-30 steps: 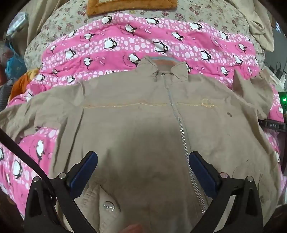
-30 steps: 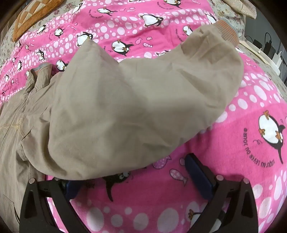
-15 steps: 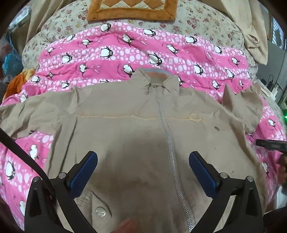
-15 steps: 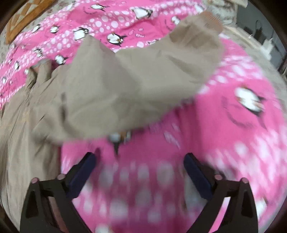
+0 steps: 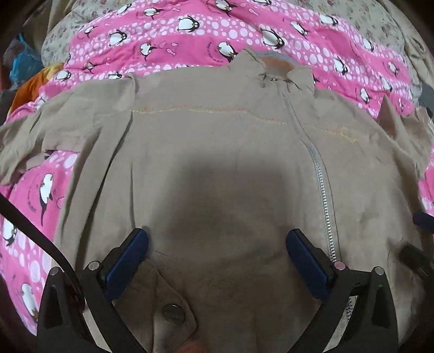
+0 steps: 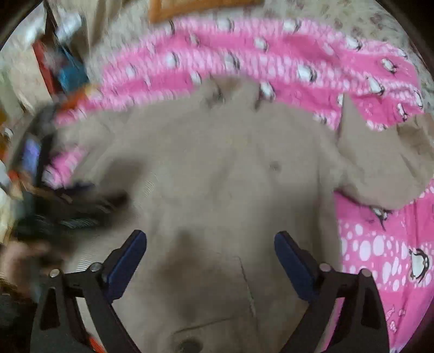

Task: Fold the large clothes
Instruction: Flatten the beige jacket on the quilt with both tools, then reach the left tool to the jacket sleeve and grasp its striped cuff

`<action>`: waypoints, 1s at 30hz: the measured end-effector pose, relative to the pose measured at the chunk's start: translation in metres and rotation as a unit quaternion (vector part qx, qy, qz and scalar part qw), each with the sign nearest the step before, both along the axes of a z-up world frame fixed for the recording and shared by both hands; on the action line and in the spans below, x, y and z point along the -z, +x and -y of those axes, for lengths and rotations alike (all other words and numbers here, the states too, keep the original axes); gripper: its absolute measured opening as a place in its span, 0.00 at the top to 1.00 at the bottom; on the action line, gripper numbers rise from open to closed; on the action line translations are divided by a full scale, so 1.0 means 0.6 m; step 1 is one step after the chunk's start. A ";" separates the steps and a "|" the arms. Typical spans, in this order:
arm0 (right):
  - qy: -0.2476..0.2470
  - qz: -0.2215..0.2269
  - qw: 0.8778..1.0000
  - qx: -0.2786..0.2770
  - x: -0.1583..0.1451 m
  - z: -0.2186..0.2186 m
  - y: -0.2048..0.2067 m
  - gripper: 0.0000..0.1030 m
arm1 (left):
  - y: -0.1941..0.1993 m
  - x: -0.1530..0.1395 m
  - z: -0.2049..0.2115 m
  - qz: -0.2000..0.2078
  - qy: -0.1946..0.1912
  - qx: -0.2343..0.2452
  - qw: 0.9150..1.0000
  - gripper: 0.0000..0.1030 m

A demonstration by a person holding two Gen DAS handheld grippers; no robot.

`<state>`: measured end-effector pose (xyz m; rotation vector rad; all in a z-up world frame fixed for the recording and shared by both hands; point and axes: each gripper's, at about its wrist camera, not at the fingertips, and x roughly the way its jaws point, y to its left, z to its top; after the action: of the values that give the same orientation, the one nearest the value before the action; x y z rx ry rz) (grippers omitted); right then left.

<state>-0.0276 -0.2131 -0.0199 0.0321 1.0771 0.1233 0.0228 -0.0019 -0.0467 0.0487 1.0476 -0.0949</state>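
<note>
A large khaki zip-front jacket [image 5: 222, 152] lies front-up on a pink penguin blanket [image 5: 206, 35], collar at the far side. My left gripper [image 5: 217, 258] is open and empty, just above the jacket's lower front near a snap-button pocket flap [image 5: 173, 312]. My right gripper [image 6: 210, 258] is open and empty over the jacket's lower right half [image 6: 217, 176]. The jacket's right sleeve [image 6: 385, 168] lies bunched at the right. The right wrist view is motion-blurred.
The pink blanket [image 6: 379, 244] covers a floral bedspread [image 5: 366, 19]. The left gripper and the hand holding it show blurred at the left of the right wrist view [image 6: 54, 211]. Cluttered items [image 6: 62, 70] stand beyond the bed's left edge.
My right gripper has let go of the sleeve and swung left from it to over the jacket body. My left gripper moved closer and lower over the jacket front.
</note>
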 end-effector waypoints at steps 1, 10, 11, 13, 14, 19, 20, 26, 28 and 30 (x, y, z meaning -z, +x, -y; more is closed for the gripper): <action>-0.028 -0.032 0.998 0.047 0.023 0.023 0.007 0.08 | 0.000 0.001 0.001 0.001 0.000 0.000 1.000 0.14; -0.035 -0.038 0.996 0.067 0.031 0.027 0.007 0.01 | 0.005 0.001 0.005 0.002 0.004 -0.003 1.000 0.14; -0.033 -0.039 0.996 0.068 0.028 0.029 0.007 0.00 | 0.004 0.001 0.003 0.002 0.003 -0.003 1.000 0.14; -0.039 -0.027 0.995 0.086 0.010 0.031 0.006 0.01 | 0.003 0.001 0.002 0.004 0.002 -0.003 1.000 0.14; -0.042 -0.012 0.995 0.092 0.006 0.036 0.008 0.01 | 0.002 0.001 0.002 0.005 0.004 -0.003 1.000 0.14; 0.018 0.059 0.997 0.050 -0.029 -0.002 0.017 0.01 | 0.003 0.001 0.001 0.007 0.007 -0.003 1.000 0.14; 0.014 0.047 0.998 0.042 -0.022 -0.009 0.021 0.01 | 0.003 0.000 0.001 0.007 0.007 -0.003 1.000 0.14; -0.045 -0.019 0.999 0.009 0.030 -0.033 0.036 0.00 | 0.001 0.001 0.004 0.014 0.011 -0.004 1.000 0.14; -0.032 -0.024 0.999 0.012 0.034 -0.025 0.042 0.00 | 0.001 0.001 0.003 0.016 0.011 -0.005 1.000 0.14; -0.034 -0.025 0.999 0.008 0.035 -0.025 0.044 0.00 | 0.000 0.002 0.003 0.022 0.011 -0.003 1.000 0.14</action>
<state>-0.0011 -0.1984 -0.0411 -0.0170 1.1300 0.0716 0.0229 -0.0034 -0.0477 0.0663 1.0053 -0.0766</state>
